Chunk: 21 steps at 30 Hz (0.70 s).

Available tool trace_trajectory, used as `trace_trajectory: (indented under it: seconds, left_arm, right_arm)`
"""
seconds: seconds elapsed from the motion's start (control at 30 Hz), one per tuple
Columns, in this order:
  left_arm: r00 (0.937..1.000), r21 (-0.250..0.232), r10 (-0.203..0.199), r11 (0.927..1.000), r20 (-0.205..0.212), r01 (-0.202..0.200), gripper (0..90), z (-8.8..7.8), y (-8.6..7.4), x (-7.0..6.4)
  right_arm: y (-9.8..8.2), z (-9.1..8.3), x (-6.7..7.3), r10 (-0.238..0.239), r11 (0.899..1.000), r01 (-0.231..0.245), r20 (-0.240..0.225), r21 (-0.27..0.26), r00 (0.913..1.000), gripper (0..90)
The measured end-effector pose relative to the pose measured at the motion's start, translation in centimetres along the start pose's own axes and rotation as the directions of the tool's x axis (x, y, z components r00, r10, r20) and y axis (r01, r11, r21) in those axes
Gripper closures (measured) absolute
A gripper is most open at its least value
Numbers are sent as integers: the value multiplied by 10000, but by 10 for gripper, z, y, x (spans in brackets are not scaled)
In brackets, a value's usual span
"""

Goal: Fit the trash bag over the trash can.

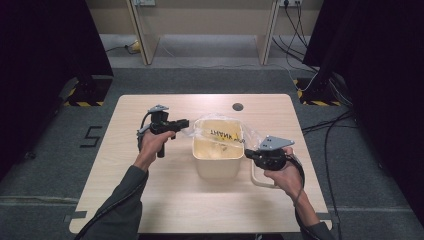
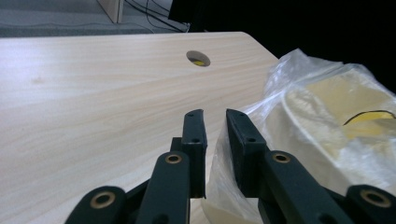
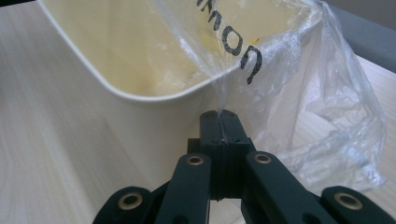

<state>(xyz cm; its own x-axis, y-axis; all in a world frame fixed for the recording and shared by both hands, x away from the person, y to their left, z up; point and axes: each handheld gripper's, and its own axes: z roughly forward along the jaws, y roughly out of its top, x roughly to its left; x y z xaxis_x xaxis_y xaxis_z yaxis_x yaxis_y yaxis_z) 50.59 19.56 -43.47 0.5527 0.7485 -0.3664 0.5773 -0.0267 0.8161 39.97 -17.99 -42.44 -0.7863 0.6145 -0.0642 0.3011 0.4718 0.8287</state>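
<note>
Grey floor, dark curtains at both sides; pale wood worktop (image 1: 165, 195) with a cable hole near the far edge. Cream bin (image 1: 218, 162) mid-worktop, clear bag (image 1: 220, 134) with black lettering draped inside it and spilling over the rim.

Right gripper (image 3: 223, 122): jaws clenched flat on a pinch of bag film just below the bin rim; the film runs up from the jaw tips over the rim, loose bag bunched to their right.

Left gripper (image 2: 215, 119): jaws narrowed but a gap remains, nothing pressed between them. Bag edge (image 2: 299, 70) lies ahead and to the right of these tips, bin beyond it.

Judgement: the left jaws need to shift right onto the film; the right side is already anchored.
</note>
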Motion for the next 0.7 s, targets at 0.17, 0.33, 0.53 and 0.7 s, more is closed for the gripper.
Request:
trace_trajectory:
  seconds: [0.17,0.33,0.53,0.7]
  left_arm:
    - [9992,89,388,9992,129,-389,686,-8,2,-10]
    - [9990,440,411,9982,146,-417,437,-25,-1,-27]
    - [9986,717,366,9967,379,-393,391,-43,-10,-34]
    - [9959,832,140,9963,897,-215,472,-48,-22,-36]
  right_arm:
    - [-2,-10,3,-241,9992,240,-33,-314,9997,900]
    - [-3,-20,8,-596,9971,590,-114,-486,9982,900]
    - [-4,-22,17,-1150,9928,1138,-305,-380,9929,900]
    - [-9,-19,19,-1154,9931,1142,-445,-276,9923,899]
